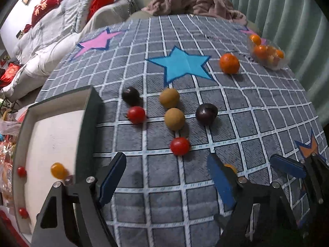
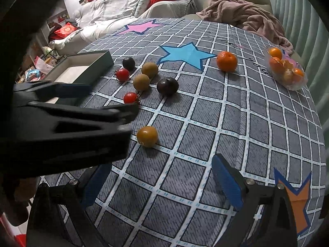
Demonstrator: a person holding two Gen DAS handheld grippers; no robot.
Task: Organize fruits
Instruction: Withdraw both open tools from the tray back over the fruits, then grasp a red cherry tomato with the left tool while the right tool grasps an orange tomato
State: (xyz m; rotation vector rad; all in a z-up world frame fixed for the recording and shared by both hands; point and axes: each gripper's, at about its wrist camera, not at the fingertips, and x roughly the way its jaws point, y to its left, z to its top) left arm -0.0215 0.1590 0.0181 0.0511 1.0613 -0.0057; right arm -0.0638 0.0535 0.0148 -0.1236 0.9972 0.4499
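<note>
Both my left gripper (image 1: 166, 177) and right gripper (image 2: 162, 181) hang open and empty. The yellow tomato (image 2: 147, 136) lies near the tablecloth's (image 2: 226, 123) front edge: small, round, soft-skinned, so I'd pinch gently across its middle.

Both grippers — left gripper (image 1: 166, 177), right gripper (image 2: 162, 180) — have matte black frames, blue ribbed pads, silver screws.
</note>
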